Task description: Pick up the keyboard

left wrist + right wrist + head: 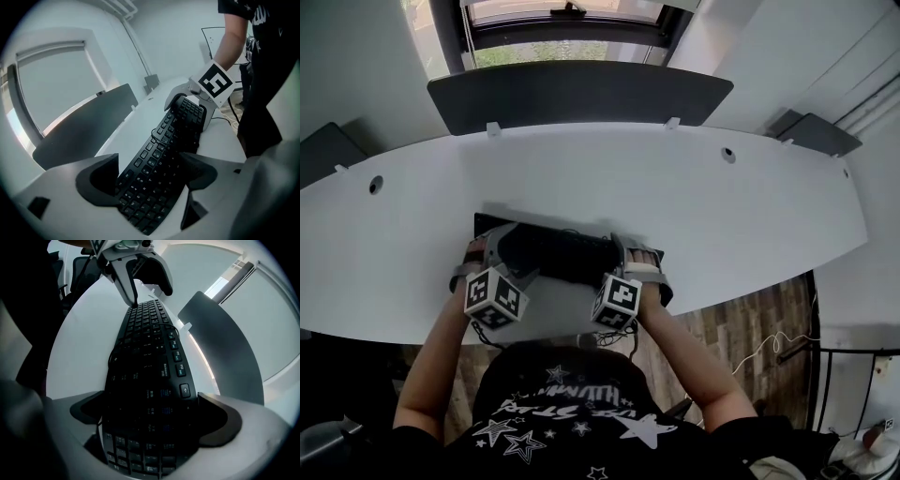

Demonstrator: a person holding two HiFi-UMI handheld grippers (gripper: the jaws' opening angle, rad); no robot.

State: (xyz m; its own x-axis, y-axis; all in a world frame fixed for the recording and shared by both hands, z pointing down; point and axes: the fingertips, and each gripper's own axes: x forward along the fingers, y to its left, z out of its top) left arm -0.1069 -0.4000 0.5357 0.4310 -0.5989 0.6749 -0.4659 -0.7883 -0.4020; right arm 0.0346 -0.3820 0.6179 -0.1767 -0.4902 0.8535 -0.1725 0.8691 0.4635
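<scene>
At the desk (694,187) edge, right tongs (150,411) pinch the keyboard (145,343); left tongs (152,180) spread astride it.

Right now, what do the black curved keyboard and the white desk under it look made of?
The black curved keyboard: likely matte plastic; moulded keys with printed legends, little glare. The white desk: smooth satin top, probably laminate; even colour, no grain, round cable holes.

The counter (703,211) offers open room beyond and beside the keyboard (558,251); only the dark divider panel (581,94) blocks its far edge.
</scene>
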